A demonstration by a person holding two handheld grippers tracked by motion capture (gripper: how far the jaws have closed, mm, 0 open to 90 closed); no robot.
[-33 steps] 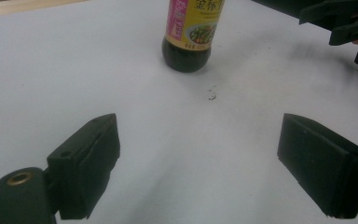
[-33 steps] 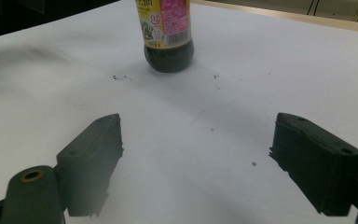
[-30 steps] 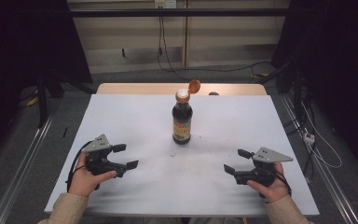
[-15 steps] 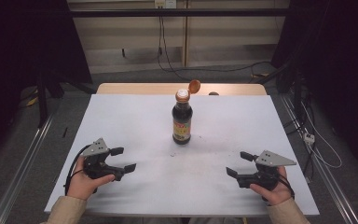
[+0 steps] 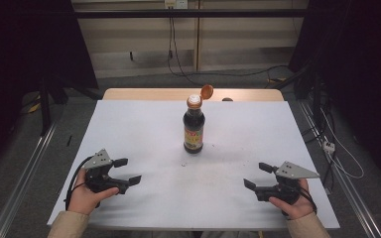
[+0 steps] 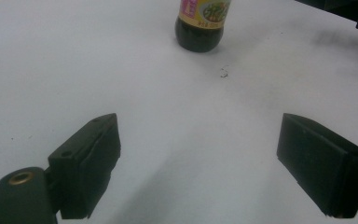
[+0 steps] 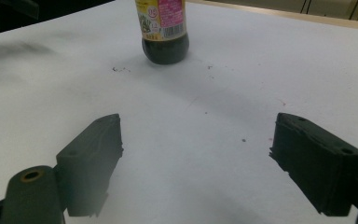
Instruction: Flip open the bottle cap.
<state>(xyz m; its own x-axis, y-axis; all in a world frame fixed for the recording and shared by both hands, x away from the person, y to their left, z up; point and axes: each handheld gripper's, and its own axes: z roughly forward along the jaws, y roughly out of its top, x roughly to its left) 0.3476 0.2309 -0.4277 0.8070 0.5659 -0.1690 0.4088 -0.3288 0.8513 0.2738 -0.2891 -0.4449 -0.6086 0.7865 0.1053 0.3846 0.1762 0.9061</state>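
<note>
A dark sauce bottle (image 5: 194, 129) stands upright in the middle of the white table top (image 5: 144, 124), its orange flip cap (image 5: 206, 91) hinged open. Its base shows at the top of the left gripper view as bottle (image 6: 200, 28) and of the right gripper view as bottle (image 7: 164, 32). My left gripper (image 5: 128, 171) rests near the front left of the table, open, nothing between its fingers. My right gripper (image 5: 258, 175) rests near the front right, open and empty too. Both point inward toward the bottle, well short of it.
Small dark specks (image 6: 223, 72) lie on the table in front of the bottle. A wooden table edge (image 5: 144, 93) runs behind the white top. Cables (image 5: 178, 64) trail over the floor beyond, and metal rails (image 5: 25, 168) flank the table.
The right hand has drawn slightly back toward the front edge of the table. The left gripper and the bottle stand as before.
</note>
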